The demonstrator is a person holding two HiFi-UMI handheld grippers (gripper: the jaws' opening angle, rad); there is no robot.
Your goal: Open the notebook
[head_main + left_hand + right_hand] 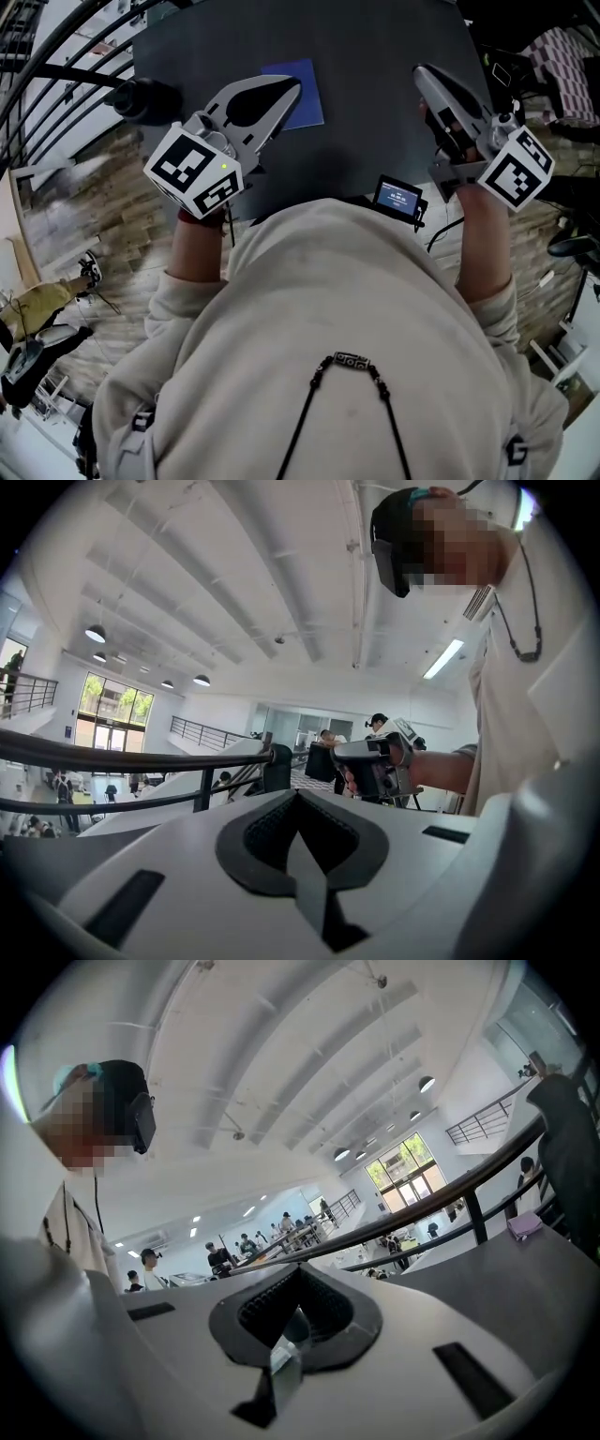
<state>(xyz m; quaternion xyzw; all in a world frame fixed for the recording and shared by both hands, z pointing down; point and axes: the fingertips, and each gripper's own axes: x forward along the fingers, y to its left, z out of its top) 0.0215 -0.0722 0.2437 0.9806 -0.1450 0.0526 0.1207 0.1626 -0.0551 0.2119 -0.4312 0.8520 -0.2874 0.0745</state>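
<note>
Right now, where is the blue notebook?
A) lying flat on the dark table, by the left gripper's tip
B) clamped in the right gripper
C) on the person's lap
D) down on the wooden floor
A: in the head view the blue notebook lies flat on the dark table, partly covered by the tip of the left gripper. The right gripper is off to the side, shut on nothing.

No legible text anywhere, small screen (397, 197) shows lines too tiny to read

The notebook (307, 101) lies on the table (375, 56) near the left gripper (292, 87).
</note>
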